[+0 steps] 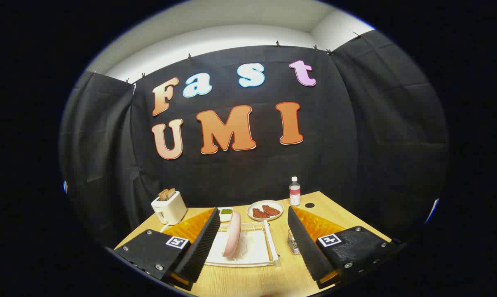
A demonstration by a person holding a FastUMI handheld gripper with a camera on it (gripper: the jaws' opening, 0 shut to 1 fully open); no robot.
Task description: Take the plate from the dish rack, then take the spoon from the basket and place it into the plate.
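Wooden tabletop [252, 280] ahead carries the dish rack [248, 247]; the plate [232, 233] stands on edge between the wide-open claw [252, 243] fingers; next, advance and close on its rim.

Booth wall [355, 136]: black cloth, creased, hung by small clips along its upper edge. Upper wall [215, 39]: plain white, evenly lit, seen above the cloth at 12 o'clock. Counter [335, 214]: light wood grain, set against the cloth, with a small dark round hole [310, 205] at 1 o'clock.
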